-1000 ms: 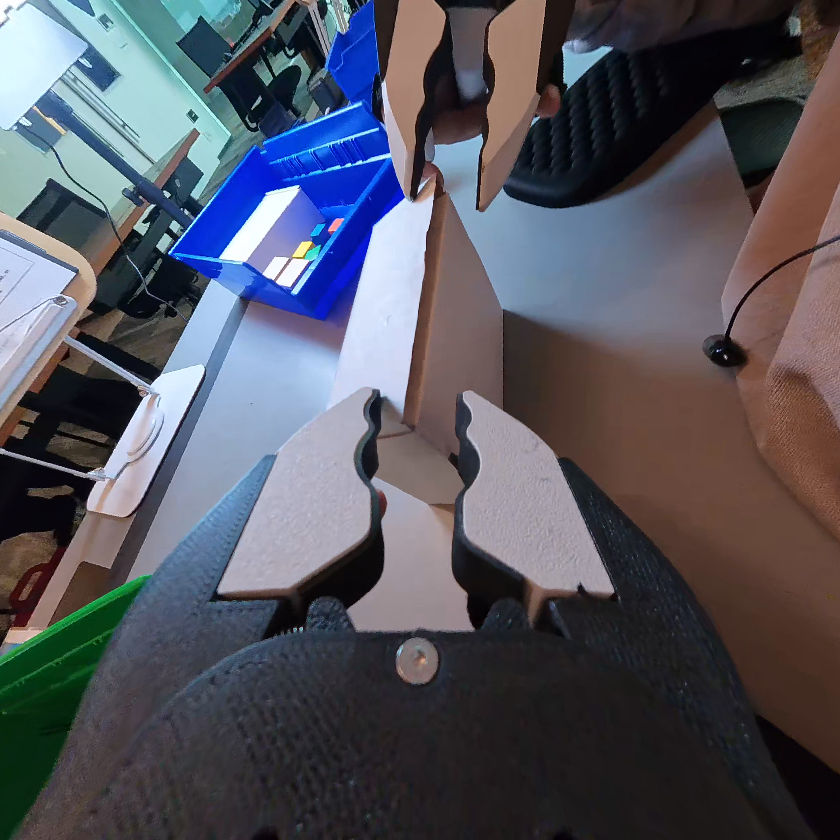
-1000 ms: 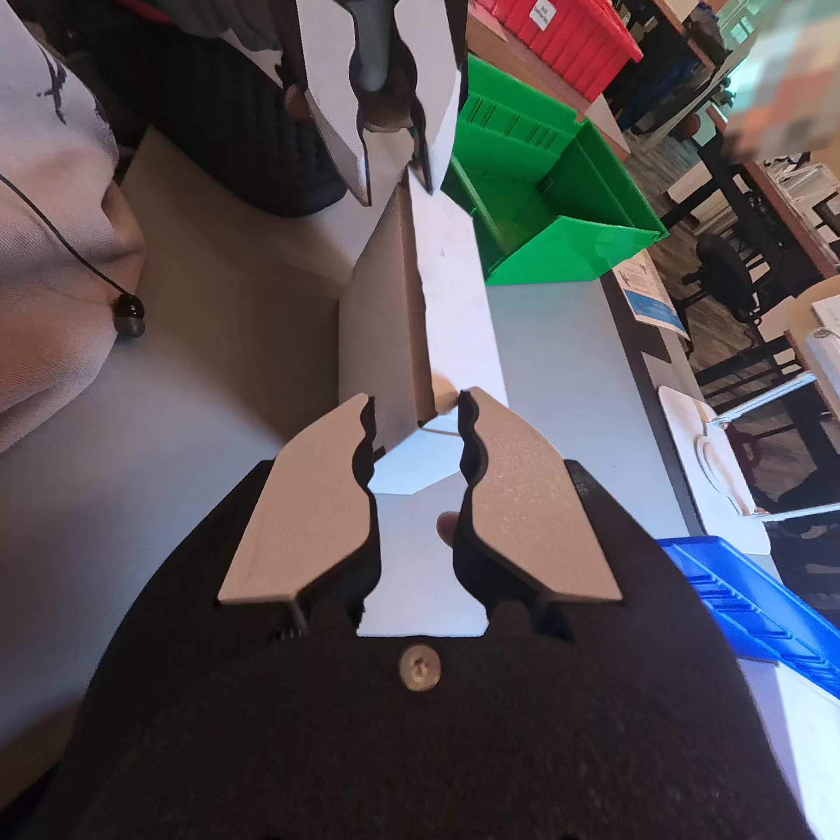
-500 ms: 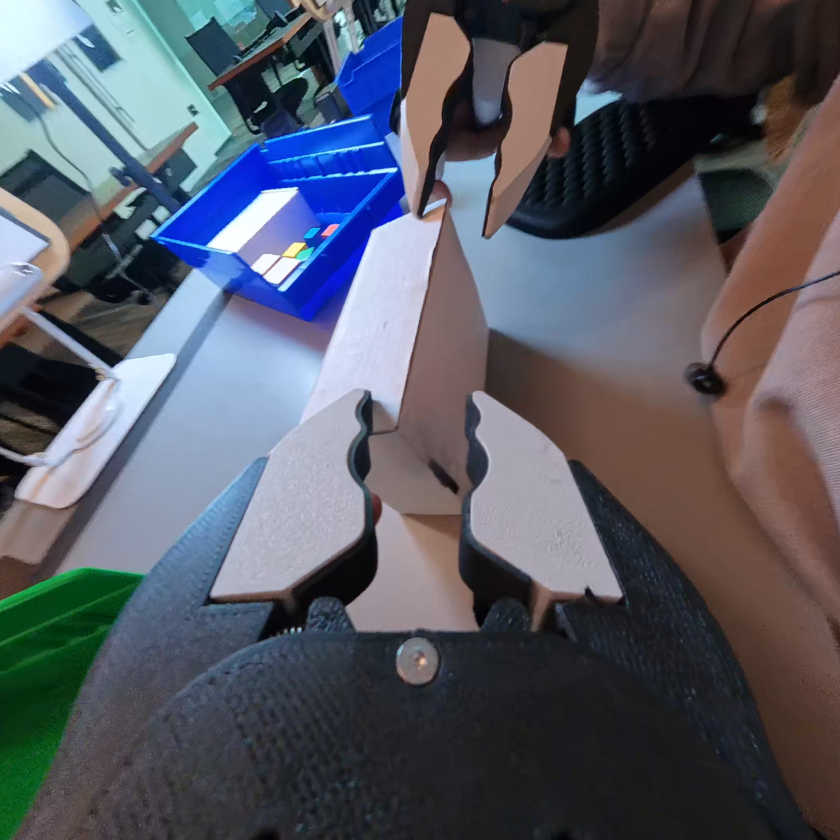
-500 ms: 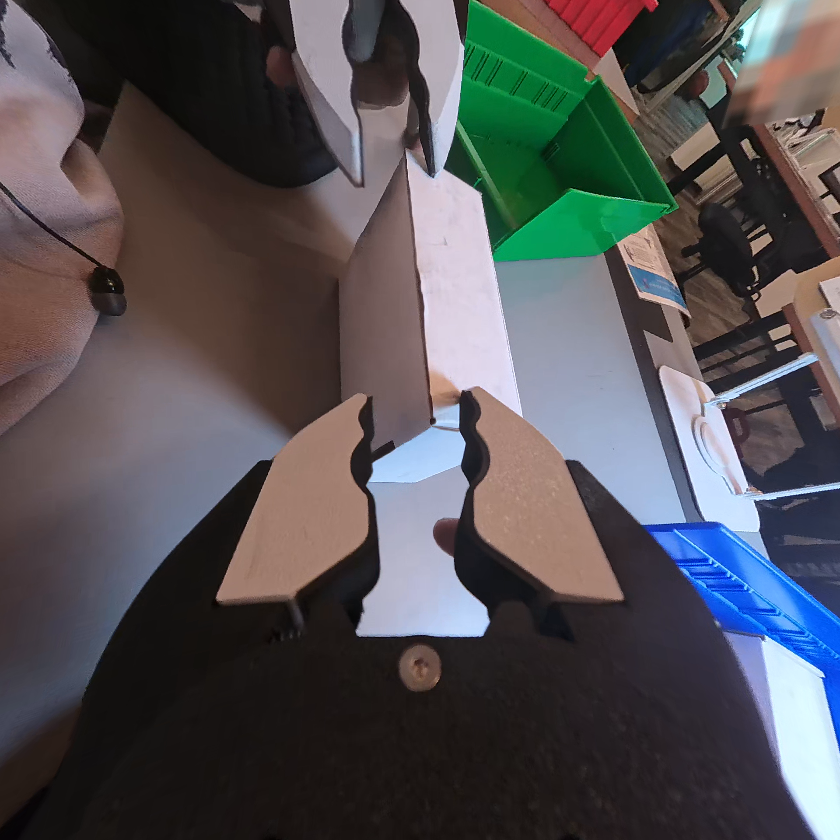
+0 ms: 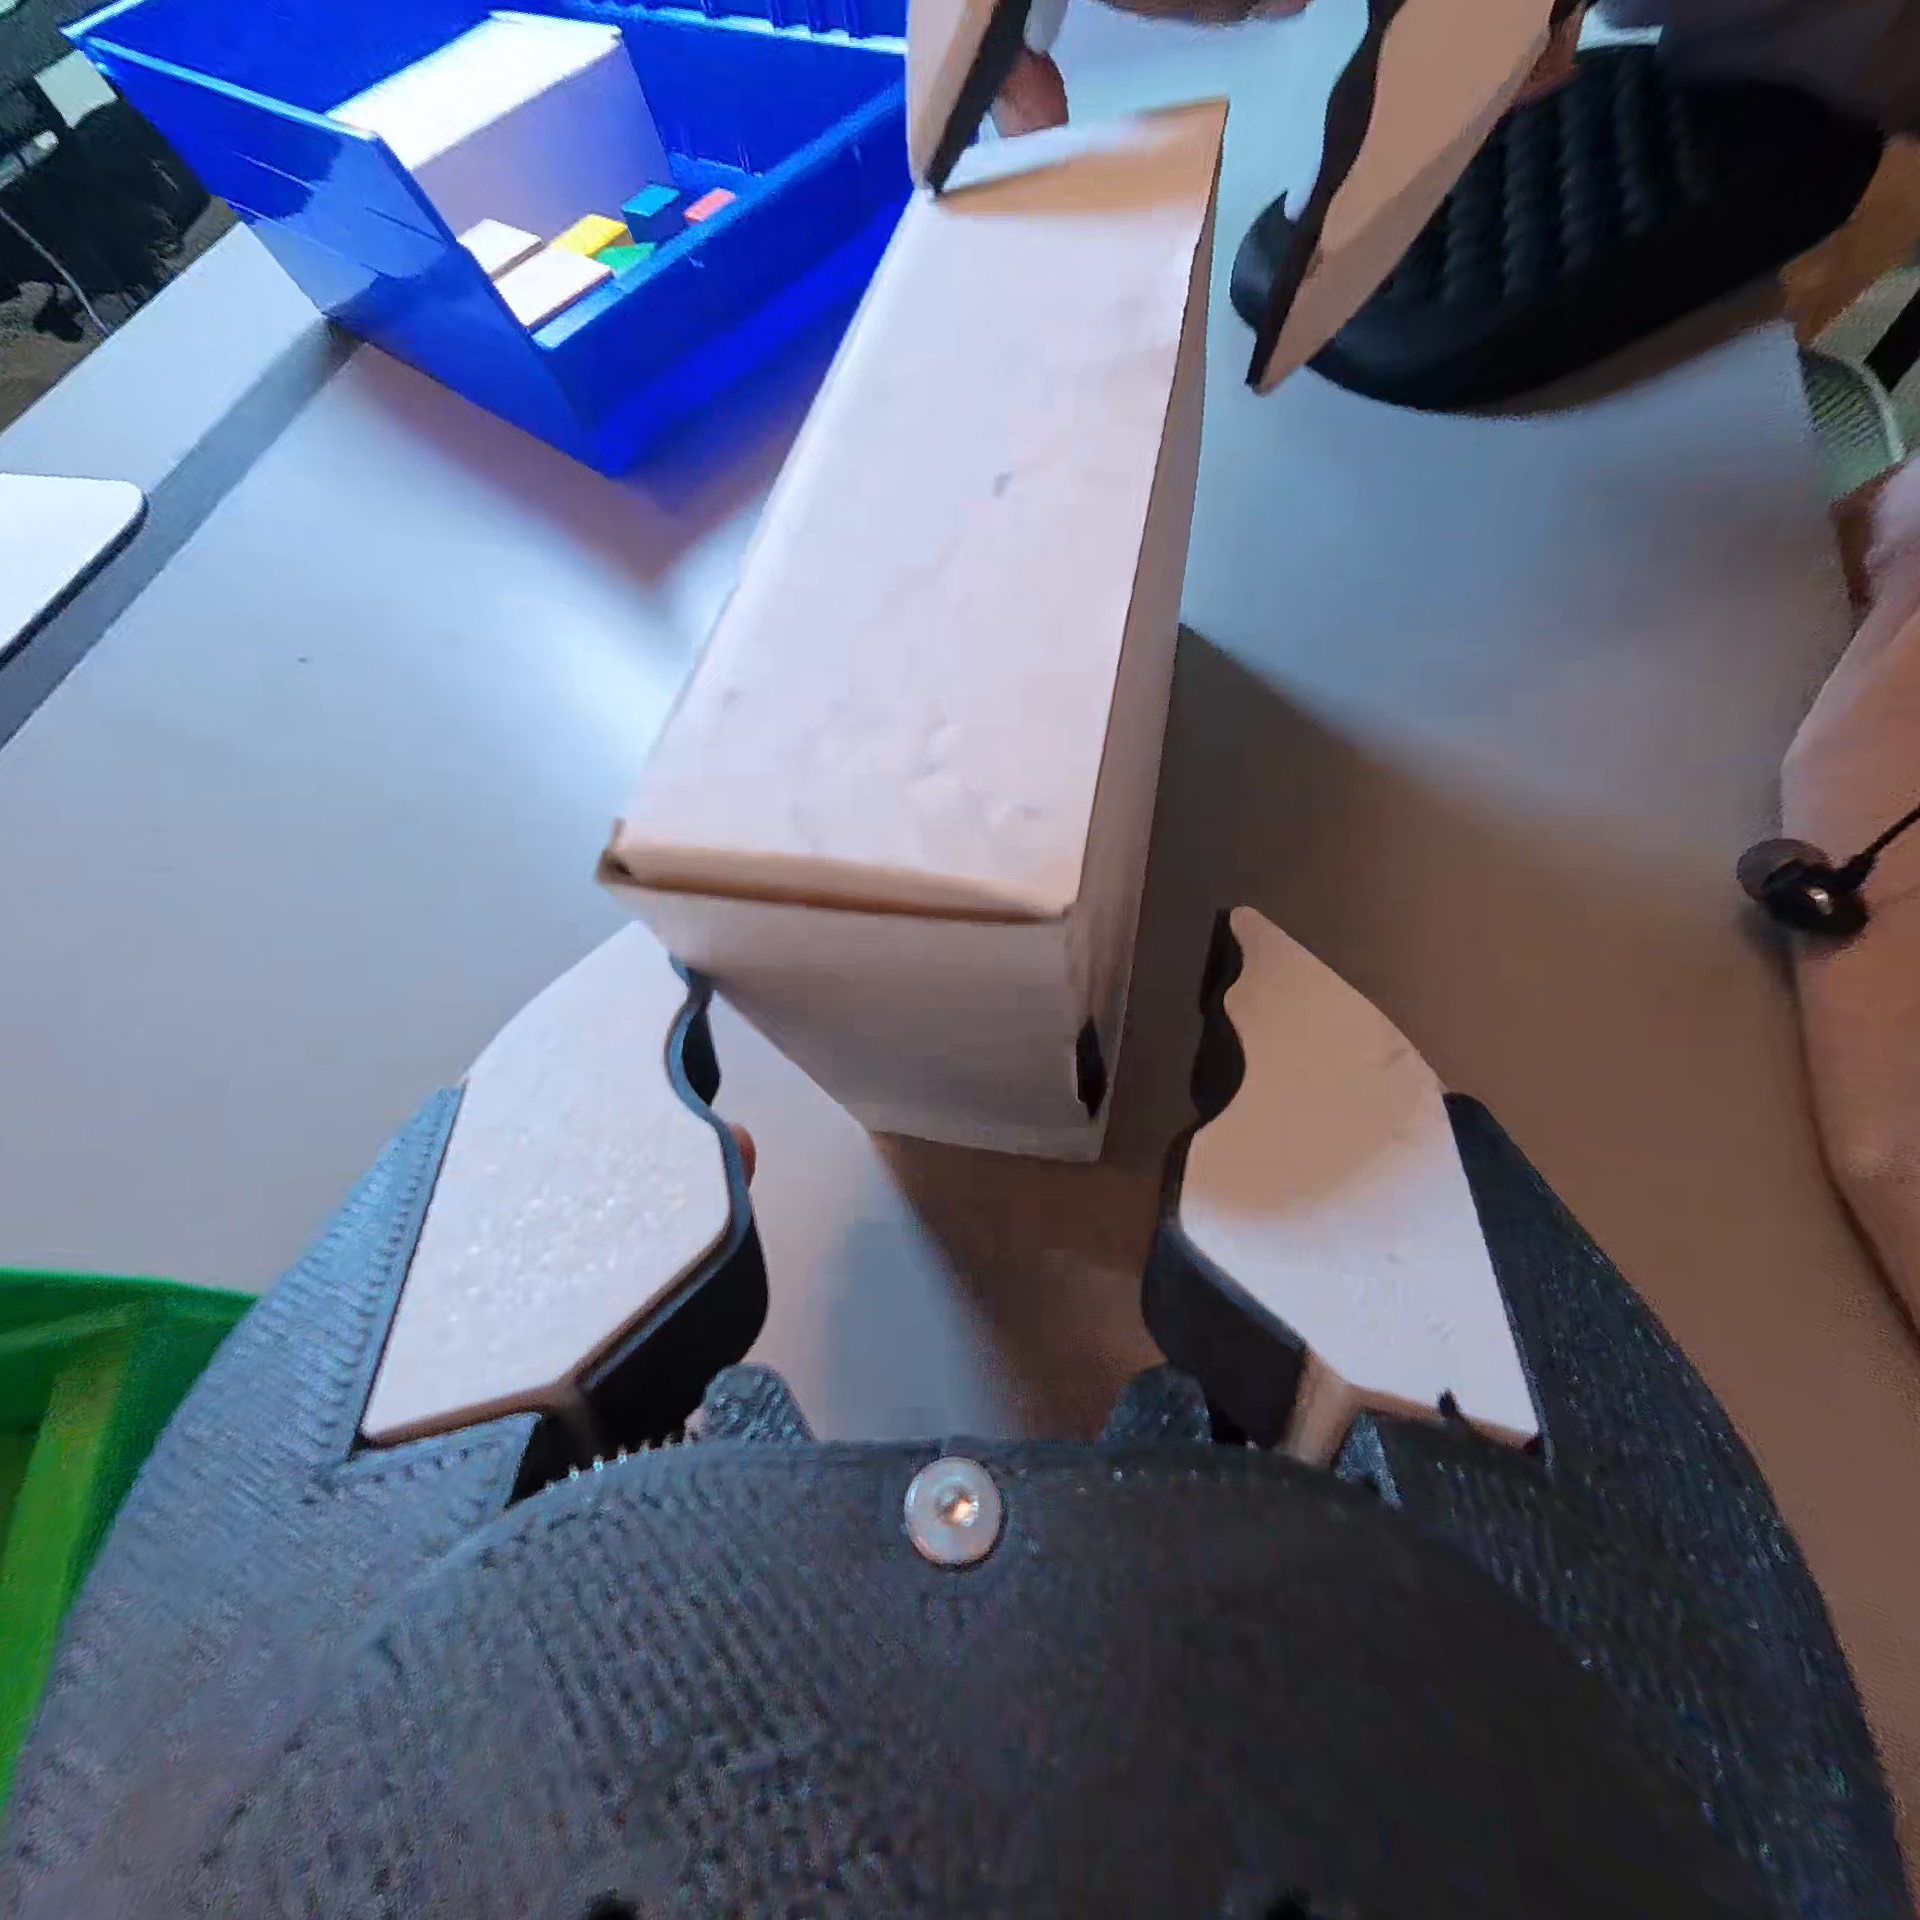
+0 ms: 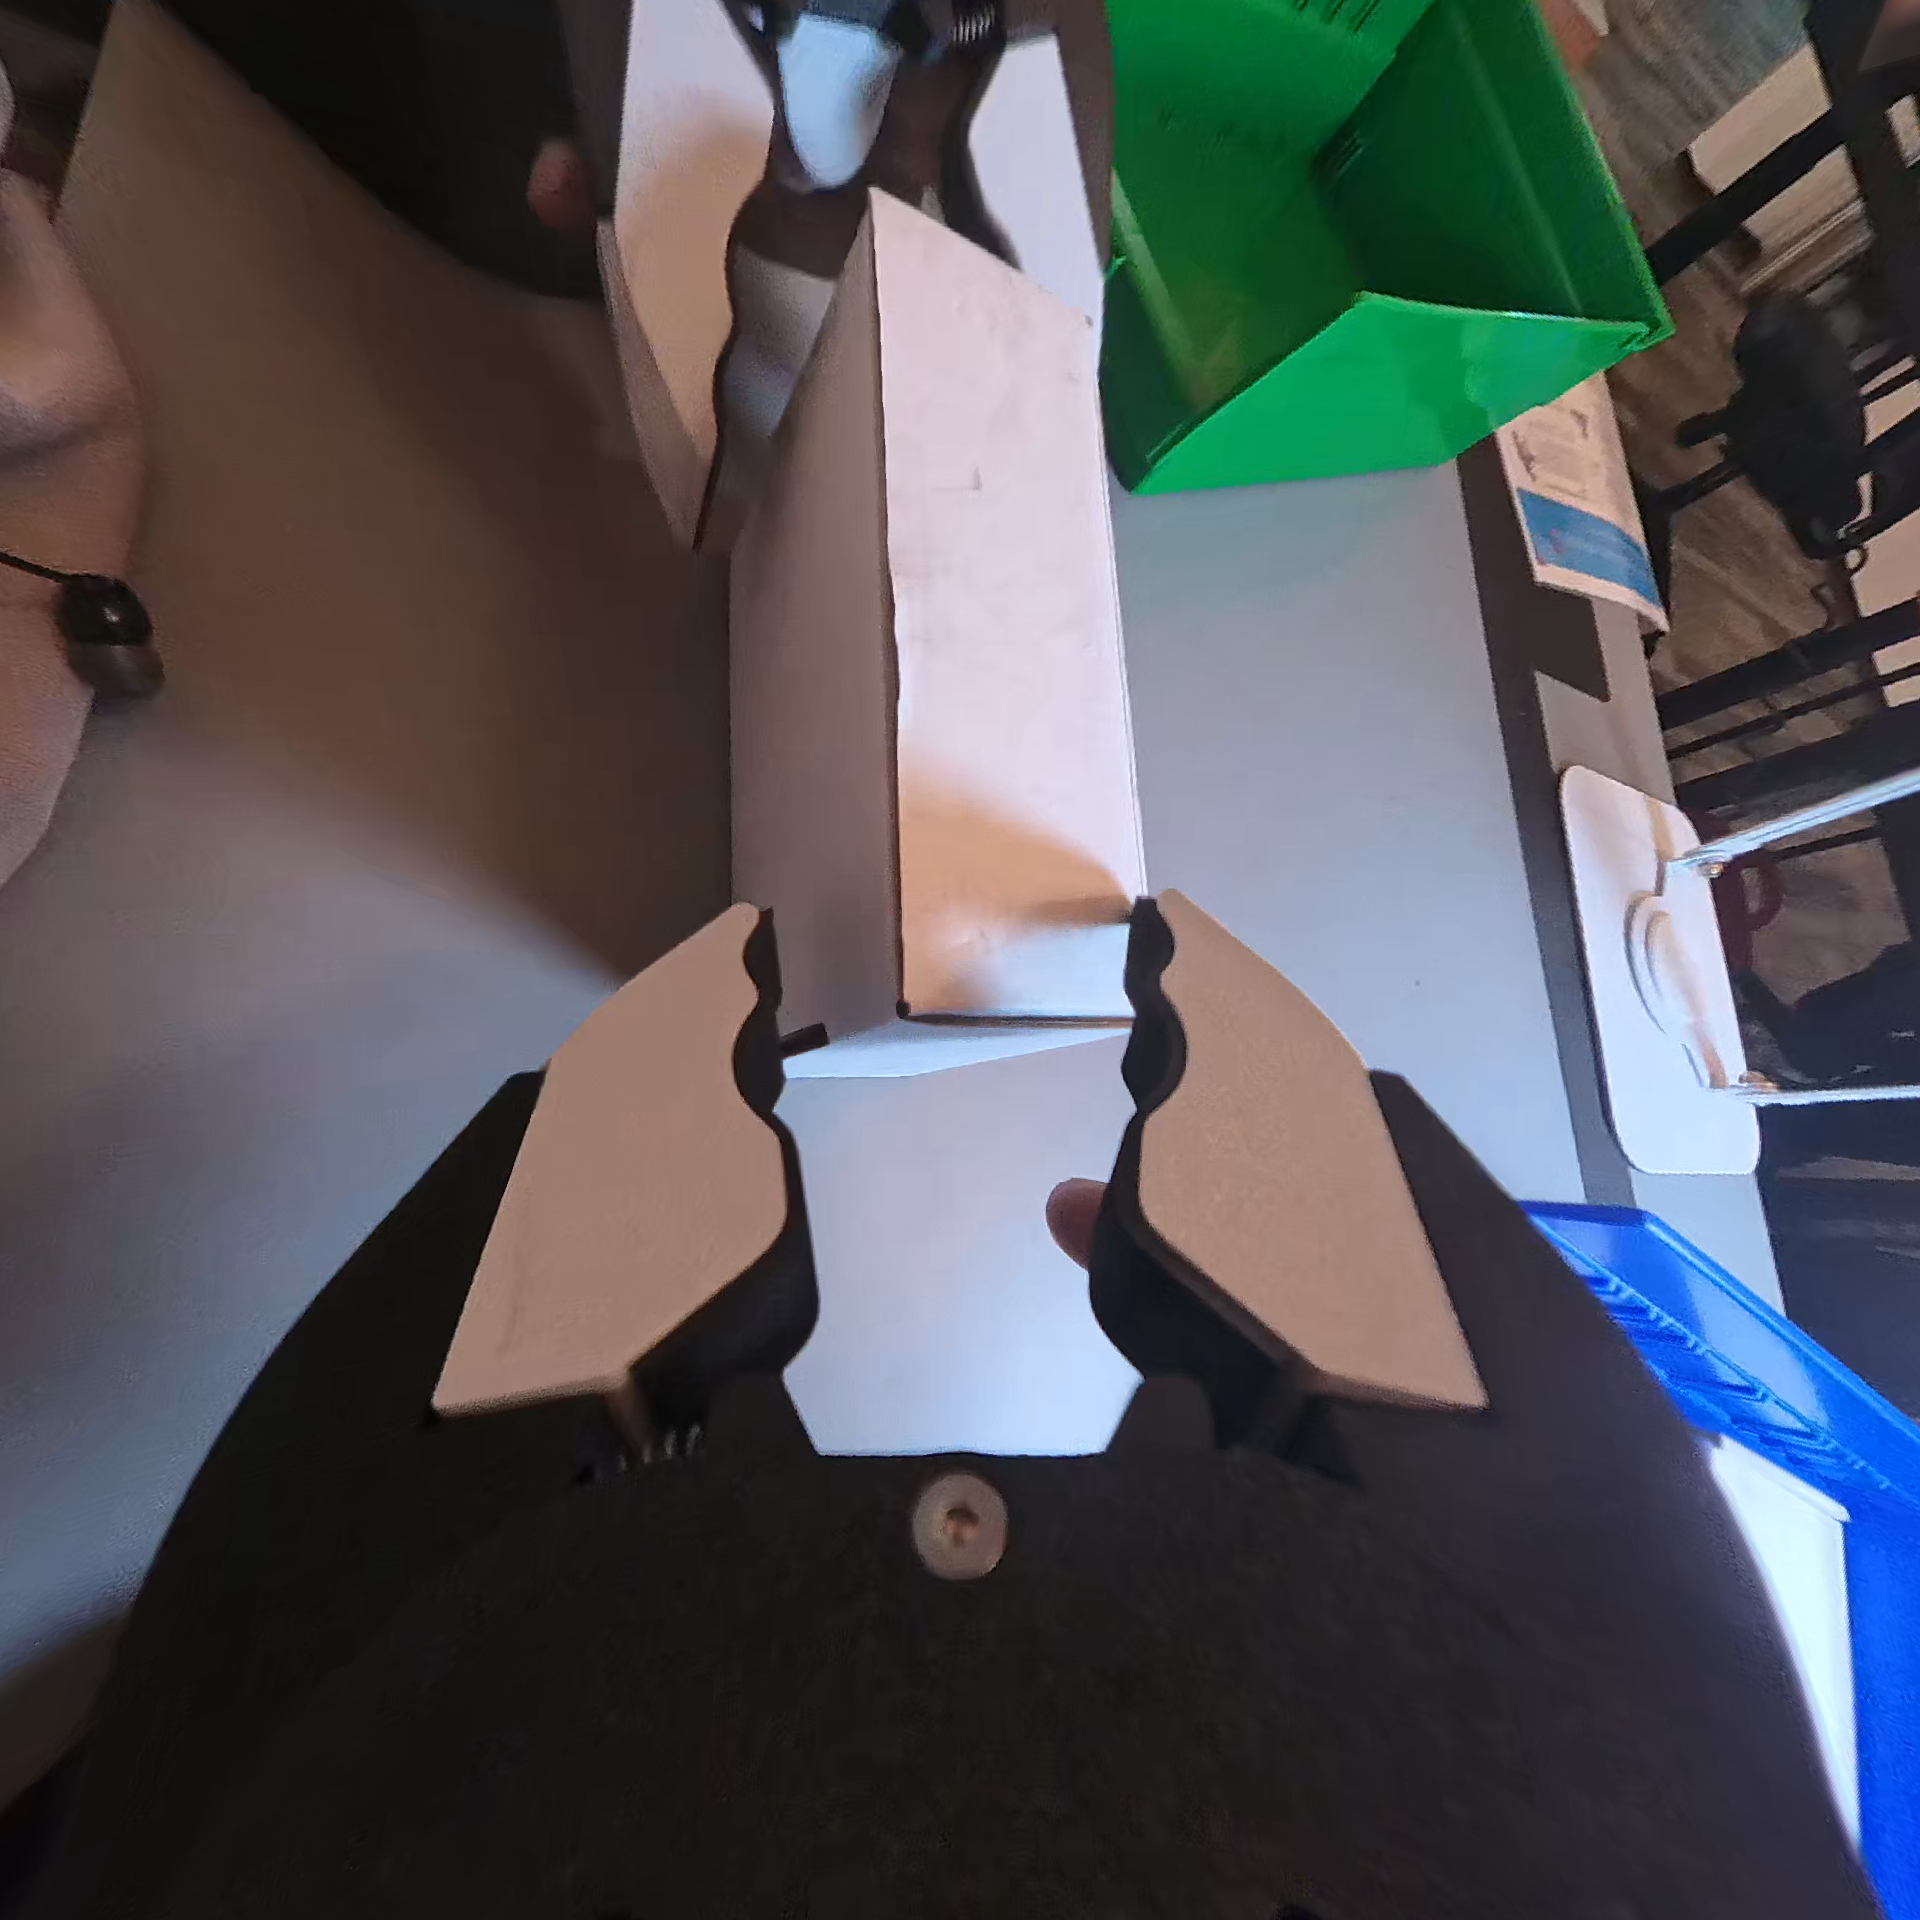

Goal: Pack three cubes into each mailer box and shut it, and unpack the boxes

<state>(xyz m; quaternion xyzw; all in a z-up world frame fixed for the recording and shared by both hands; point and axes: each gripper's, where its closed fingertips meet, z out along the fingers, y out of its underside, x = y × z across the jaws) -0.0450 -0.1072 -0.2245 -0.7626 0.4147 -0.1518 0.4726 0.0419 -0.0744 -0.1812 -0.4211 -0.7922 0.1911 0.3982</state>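
A long closed cardboard mailer box [image 5: 966, 540] lies on the grey table [image 5: 364, 727]. Its two ends point at the two grippers. My left gripper [image 5: 956, 956] is open, its fingers either side of the box's near end and apart from it. My right gripper [image 6: 954, 920] is open around the other end of the box [image 6: 997, 623]. It also shows at the top of the left wrist view [image 5: 1122, 177], and the left gripper at the top of the right wrist view [image 6: 831, 260]. Several coloured cubes [image 5: 613, 244] lie in a blue bin [image 5: 436, 260]. The box's inside is hidden.
A green bin [image 6: 1351, 343] stands beyond the box on the left gripper's side. The blue bin [image 6: 1766, 1403] also holds a white box [image 5: 488, 94]. A black mesh chair [image 5: 1558, 260] and a person's clothing with a cord toggle [image 5: 1797, 894] border the table. A white stand base [image 6: 1652, 966] sits at the far edge.
Both grippers were nearly shut on the box's ends and have opened wide. The box, held up on its edge before, has turned so a broad face is up.
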